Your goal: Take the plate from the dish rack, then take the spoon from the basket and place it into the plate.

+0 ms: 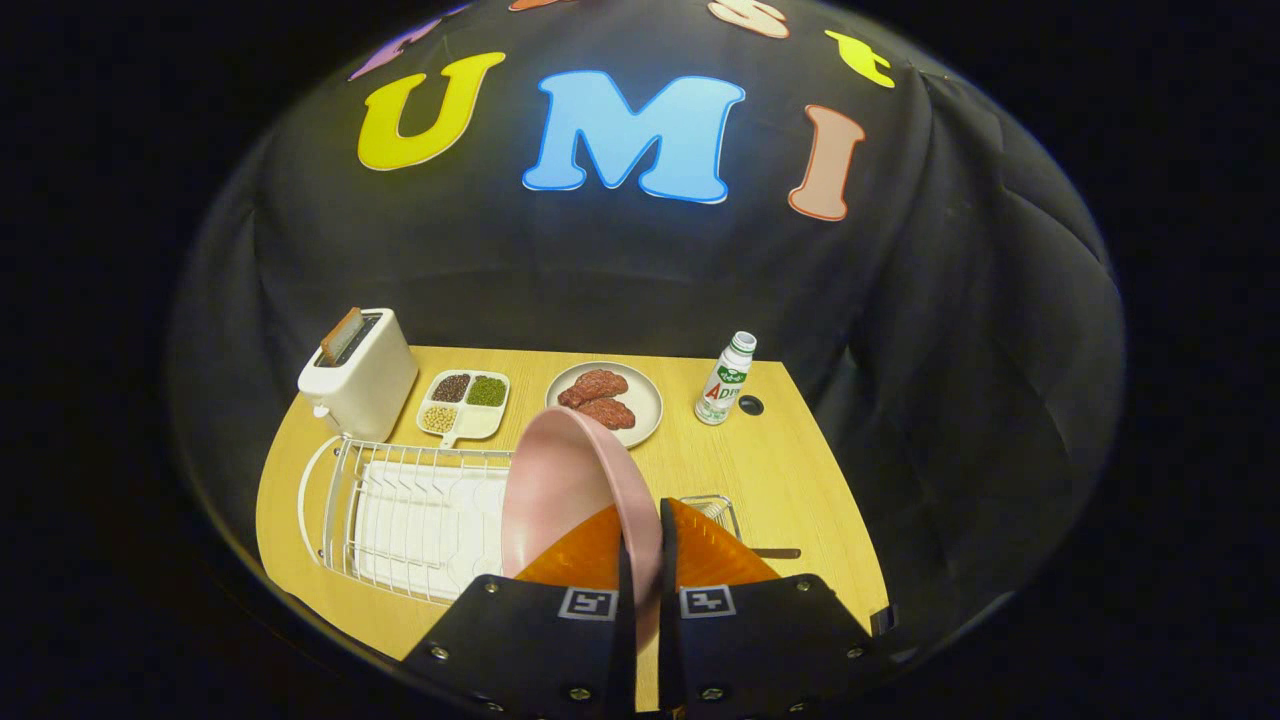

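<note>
A pink plate [560, 490] stands on edge between my fingers, lifted above the right end of the white wire dish rack [400, 510]. My gripper [645, 545] is shut on the plate's rim, one finger on each side. Just right of the fingers a small wire basket [712, 510] sits on the wooden table [790, 480], partly hidden by my right finger. A dark spoon handle [778, 552] sticks out to the right from behind that finger.
At the back of the table stand a white toaster [360, 375], a divided tray of beans [464, 403], a plate with meat pieces [606, 400] and a small bottle [726, 380]. A dark round hole [751, 405] lies next to the bottle.
</note>
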A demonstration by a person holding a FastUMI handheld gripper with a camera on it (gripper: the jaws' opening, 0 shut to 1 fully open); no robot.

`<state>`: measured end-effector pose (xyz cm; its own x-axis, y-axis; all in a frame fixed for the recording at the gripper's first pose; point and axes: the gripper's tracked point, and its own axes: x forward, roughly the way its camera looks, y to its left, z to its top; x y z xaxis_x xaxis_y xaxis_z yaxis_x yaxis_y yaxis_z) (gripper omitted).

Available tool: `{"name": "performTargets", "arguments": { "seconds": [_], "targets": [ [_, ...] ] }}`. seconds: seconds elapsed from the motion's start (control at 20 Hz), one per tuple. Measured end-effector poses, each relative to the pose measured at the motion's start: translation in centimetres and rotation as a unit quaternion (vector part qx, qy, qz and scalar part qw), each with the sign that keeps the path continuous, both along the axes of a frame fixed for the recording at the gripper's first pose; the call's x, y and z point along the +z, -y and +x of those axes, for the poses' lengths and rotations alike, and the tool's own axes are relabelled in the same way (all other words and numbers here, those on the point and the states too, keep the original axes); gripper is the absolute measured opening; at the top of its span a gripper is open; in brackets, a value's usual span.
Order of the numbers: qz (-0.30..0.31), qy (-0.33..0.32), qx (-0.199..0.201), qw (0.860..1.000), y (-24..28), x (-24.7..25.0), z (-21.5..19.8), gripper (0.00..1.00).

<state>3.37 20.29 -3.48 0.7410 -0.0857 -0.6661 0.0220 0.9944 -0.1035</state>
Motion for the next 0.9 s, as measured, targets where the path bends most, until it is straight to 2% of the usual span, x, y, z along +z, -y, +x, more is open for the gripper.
{"name": "performTargets", "arguments": {
  "seconds": [0.5, 0.9],
  "targets": [
    [0.042, -0.027, 0.025, 0.998, 5.2, -2.7, -6.7, 0.08],
    [0.104, -0.065, 0.073, 0.990, 2.7, -8.8, -10.5, 0.09]
  ]
}}
